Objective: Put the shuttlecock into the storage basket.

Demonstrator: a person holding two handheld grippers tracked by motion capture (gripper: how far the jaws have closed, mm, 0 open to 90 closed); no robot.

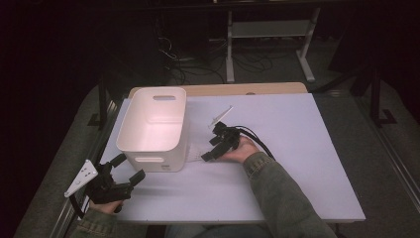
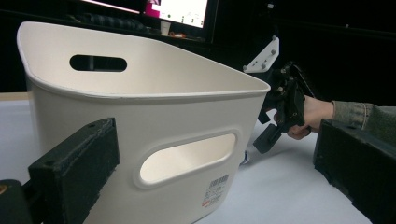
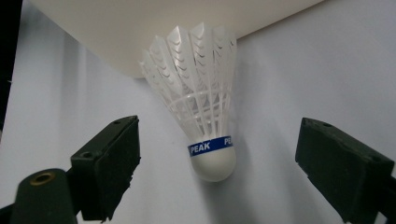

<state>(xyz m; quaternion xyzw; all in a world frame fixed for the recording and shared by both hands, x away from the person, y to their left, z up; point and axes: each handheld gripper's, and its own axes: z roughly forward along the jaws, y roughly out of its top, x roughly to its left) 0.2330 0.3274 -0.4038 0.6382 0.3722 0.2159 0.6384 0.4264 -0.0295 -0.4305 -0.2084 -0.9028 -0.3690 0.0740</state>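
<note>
Your right hand-held gripper [image 1: 210, 151] sits low over the table [image 1: 307, 148], just beside the near right corner of the white bin [image 1: 153, 126]. Its jaws stand wide, one on each side of a shuttlecock [image 3: 201, 107], and neither pad touches it. A clear gap shows between the cork and each pad in the right gripper view.

The shuttlecock lies on the table with its white feather skirt pointing toward the bin, the feather tips close up against the bin's lower wall; whether they touch it, you cannot tell. The rounded white cork end points back toward your gripper. A blue band marked PEAK wraps the base of the skirt just above the cork. In the high view the shuttlecock shows as a faint pale shape [image 1: 194, 152] between the bin's corner and the right gripper's tips.

Your left hand-held gripper [image 1: 128, 168] is held at the near left corner of the bin, in front of its near wall, jaws wide apart and holding nothing. In the left gripper view its two black pads frame that wall, with the oval handle cutout [image 2: 187, 158] and a small barcode label [image 2: 215, 190] between them. No pad touches the bin.

The bin stands upright on the left half of the table, open side up. Its inside, as far as it shows, is bare. Your right sleeve [image 1: 277, 183] lies across the table, well to the right of the bin.
</note>
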